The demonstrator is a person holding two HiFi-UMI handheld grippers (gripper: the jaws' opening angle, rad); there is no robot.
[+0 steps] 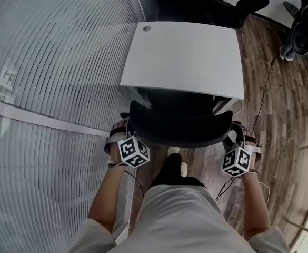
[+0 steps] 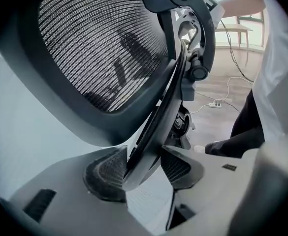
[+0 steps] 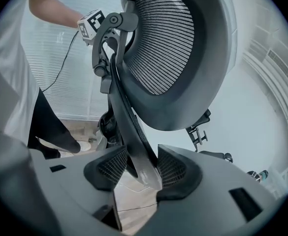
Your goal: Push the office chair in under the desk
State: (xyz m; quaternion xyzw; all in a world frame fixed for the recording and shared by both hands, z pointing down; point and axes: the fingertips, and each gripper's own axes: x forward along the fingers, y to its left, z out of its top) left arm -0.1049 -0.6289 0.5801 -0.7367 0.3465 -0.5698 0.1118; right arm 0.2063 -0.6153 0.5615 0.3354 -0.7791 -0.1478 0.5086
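Two grippers hold one office chair [image 1: 180, 130], which stands at the near edge of the desk [image 1: 185, 57]. Its backrest sits just outside the desktop's front edge, and its seat, as far as the dark underside lets me judge, is already beneath the top. The left gripper [image 1: 121, 130] is at the backrest's left edge and the right gripper [image 1: 238, 133] at its right edge. Each has its jaws clenched on the thin rim [image 2: 156, 127] of the backrest, ribbed pads against it on both sides (the mesh [image 3: 163, 43] rises above the pads in both gripper views).

A glass wall with blinds [image 1: 48, 62] runs close along the desk's left side, leaving only a narrow strip beside the left gripper. To the right the wooden floor [image 1: 280, 115] lies open, crossed by one thin cable [image 1: 264, 96]. The person's legs [image 1: 170, 173] stand just behind the chair, between the two forearms.

Counted:
- one desk
- one chair at the desk
- a second dark chair [image 1: 211, 4] beyond the desk's far edge
- two marker cubes [image 1: 133, 152], one per gripper
- one power strip [image 2: 215, 104] on the floor
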